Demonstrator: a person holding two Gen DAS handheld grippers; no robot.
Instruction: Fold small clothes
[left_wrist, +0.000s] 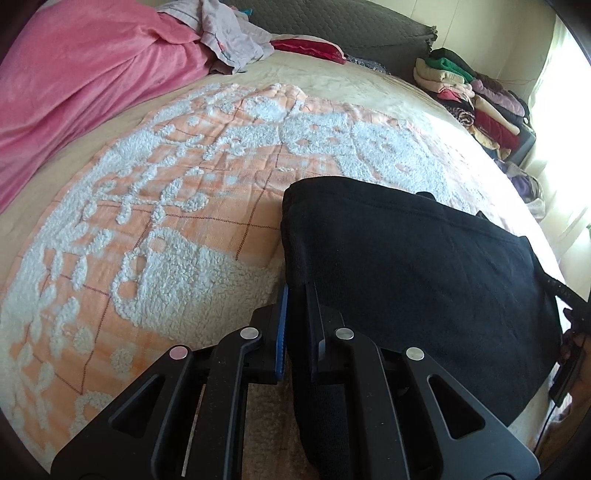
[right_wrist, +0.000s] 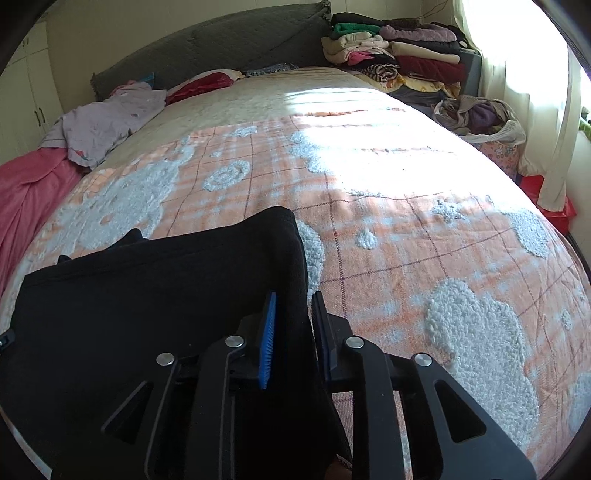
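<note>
1. Hidden: garment type can't be told; the black cloth (left_wrist: 417, 266) is folded over, lower part cut off behind both tools. Right edge in left view blurs into dark strap/cord.
2. Left gripper (left_wrist: 297, 295): jaws narrow, clamped on cloth's left edge.
3. Right gripper (right_wrist: 293, 299): jaws narrow, clamped on cloth's right edge.
4. Cloth spans between the 2 grippers, over near part of bed (right_wrist: 388, 229), on orange/white blanket.
5. Count: 1 black cloth, 2 grippers, 1 pink blanket (left_wrist: 74, 81), 1 lilac garment (right_wrist: 107, 122), 1 clothes pile (right_wrist: 399, 55) at far corner; items in pile too many/overlapped to count.
</note>
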